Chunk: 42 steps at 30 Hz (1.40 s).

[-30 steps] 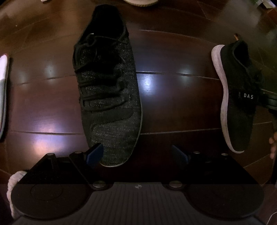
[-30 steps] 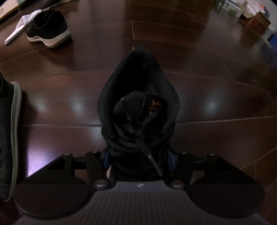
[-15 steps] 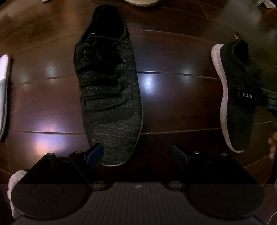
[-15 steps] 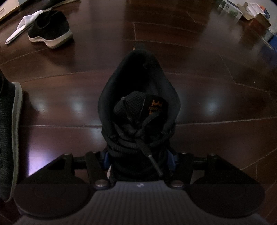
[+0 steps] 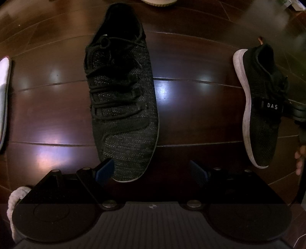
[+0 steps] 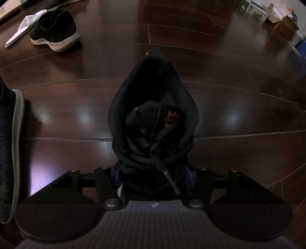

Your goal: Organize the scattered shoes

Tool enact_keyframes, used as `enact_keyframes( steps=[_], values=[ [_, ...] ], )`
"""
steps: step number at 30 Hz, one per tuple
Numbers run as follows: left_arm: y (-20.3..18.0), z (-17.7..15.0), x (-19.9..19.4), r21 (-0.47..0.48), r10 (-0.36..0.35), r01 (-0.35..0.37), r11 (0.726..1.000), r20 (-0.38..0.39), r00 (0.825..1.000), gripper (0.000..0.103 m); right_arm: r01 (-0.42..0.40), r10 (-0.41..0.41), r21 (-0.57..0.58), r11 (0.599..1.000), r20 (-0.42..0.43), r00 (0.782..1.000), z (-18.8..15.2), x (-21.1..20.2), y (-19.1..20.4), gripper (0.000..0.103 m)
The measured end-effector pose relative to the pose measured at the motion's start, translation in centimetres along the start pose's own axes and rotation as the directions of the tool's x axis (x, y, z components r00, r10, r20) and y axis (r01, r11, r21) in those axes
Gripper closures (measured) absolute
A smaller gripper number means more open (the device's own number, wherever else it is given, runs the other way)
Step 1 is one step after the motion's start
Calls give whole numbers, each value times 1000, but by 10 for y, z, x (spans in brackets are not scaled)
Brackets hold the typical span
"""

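White-soled shoe (image 6: 153, 118) clamped in right gripper (image 6: 153, 175) — seemingly just above floor (image 6: 239, 115)

1. The white slipper (image 5: 3, 95) is cut off by the left edge.
2. The pale shoe (image 5: 158, 2) at the top edge shows only its sole rim.
3. The held shoe (image 6: 153, 118) hides its own toe behind the right gripper (image 6: 153, 176).
4. The boxes (image 6: 275, 17) are too small to read.

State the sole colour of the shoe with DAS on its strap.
White sole, clearest in the left wrist view.
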<state>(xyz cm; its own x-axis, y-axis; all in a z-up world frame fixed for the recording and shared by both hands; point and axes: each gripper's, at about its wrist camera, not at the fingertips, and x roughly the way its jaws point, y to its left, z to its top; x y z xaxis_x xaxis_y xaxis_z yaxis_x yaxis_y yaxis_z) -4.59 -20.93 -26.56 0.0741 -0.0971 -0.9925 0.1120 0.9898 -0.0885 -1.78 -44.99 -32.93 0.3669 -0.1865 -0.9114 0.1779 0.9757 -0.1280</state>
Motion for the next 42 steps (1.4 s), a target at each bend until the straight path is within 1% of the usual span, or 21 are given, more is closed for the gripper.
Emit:
enact_keyframes(
  steps=[12,28,35,40,42],
  values=[
    [2,-4,1,12,-5,5,1000,-12,1000,14,0,0,4,1000,-4,1000,0,0,1,41],
    [3,-5,-4,14,-5,5,1000,-10,1000,14,-16,16,-7,1000,12,1000,-3,0,3,41],
    [5,-5,-7,2,-4,4,1000,-6,1000,14,0,0,-22,1000,8,1000,-3,-3,4,33],
    [8,-4,-11,-10,-11,11,1000,6,1000,14,5,-5,-34,999,14,1000,-4,-12,6,31],
    [10,-2,-14,-15,-22,22,1000,17,1000,14,2,-2,-27,1000,24,1000,-5,-22,3,31]
  ],
)
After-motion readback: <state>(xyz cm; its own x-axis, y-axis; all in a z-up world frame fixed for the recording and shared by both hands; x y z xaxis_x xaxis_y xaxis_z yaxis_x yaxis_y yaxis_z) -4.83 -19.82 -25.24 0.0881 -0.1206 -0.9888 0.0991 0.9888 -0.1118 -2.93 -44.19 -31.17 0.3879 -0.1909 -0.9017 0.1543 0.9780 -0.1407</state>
